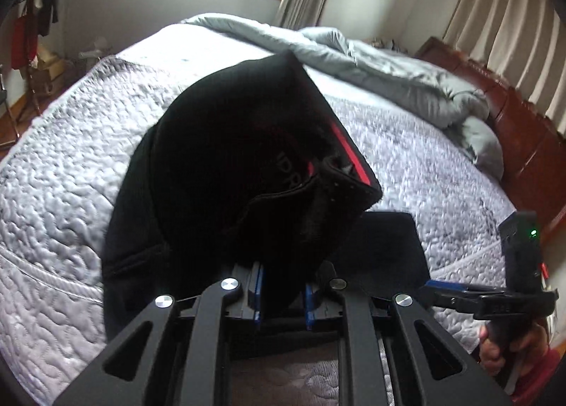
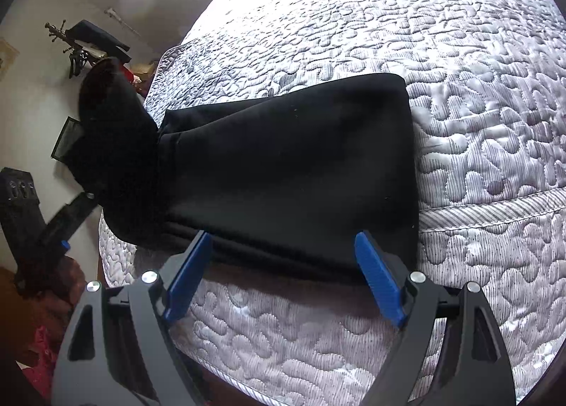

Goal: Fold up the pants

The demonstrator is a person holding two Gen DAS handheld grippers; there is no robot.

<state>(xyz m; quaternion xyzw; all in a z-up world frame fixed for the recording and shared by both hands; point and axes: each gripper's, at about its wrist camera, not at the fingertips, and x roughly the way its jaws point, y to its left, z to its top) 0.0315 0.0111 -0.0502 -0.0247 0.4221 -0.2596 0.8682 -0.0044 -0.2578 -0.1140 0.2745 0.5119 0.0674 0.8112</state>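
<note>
Black pants (image 2: 290, 172) lie on the quilted bed, legs folded flat and stretching right. My left gripper (image 1: 283, 296) is shut on the waist end of the pants (image 1: 247, 165) and holds it lifted, with the red-lined waistband (image 1: 350, 154) hanging open in front of the camera. In the right wrist view the lifted end (image 2: 109, 137) rises at the left, with the left gripper (image 2: 53, 229) below it. My right gripper (image 2: 283, 264) is open and empty, its blue pads on either side of the near edge of the folded legs. It also shows in the left wrist view (image 1: 460, 292).
The grey-white quilted bedspread (image 1: 70, 165) covers the bed. A grey duvet (image 1: 406, 80) is bunched at the far side by a wooden headboard (image 1: 523, 144). A clothes rack (image 1: 32, 23) stands at the left. The bed's near edge (image 2: 318, 381) is just below my right gripper.
</note>
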